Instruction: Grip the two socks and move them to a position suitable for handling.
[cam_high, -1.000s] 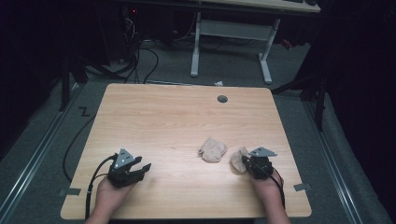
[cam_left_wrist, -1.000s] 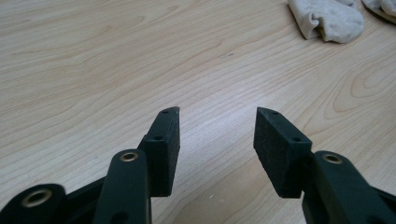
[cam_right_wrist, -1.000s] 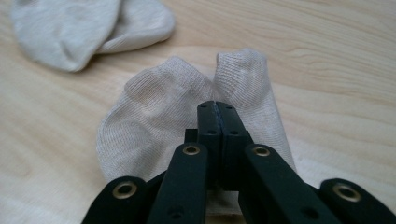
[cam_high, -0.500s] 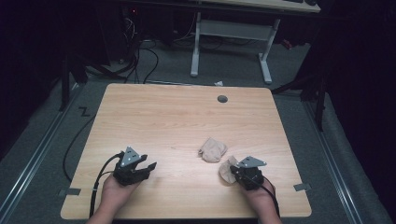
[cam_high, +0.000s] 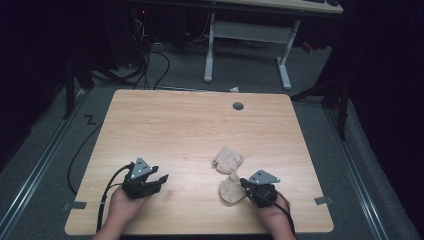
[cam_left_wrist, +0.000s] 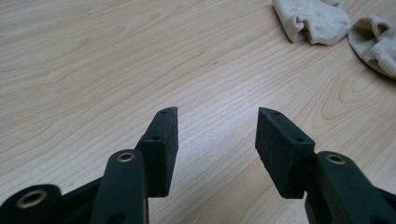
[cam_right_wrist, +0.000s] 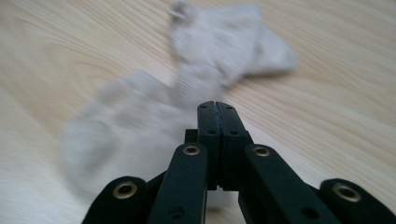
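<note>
We keep our right gripper (cam_high: 243, 186) clenched on 1 beige sock (cam_high: 231, 189) at the surface's (cam_high: 175, 125) near edge, beside its mate (cam_high: 228, 160); our left gripper (cam_high: 159, 180) waits released, ready to assist.

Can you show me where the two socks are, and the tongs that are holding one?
Held sock (cam_high: 231, 190), high view, on its bunched middle.
Other sock (cam_high: 227, 160), high view, on the middle of the crumpled heap.
Right tongs (cam_right_wrist: 216, 106), right gripper view, at the tips, shut on the held sock.
</note>
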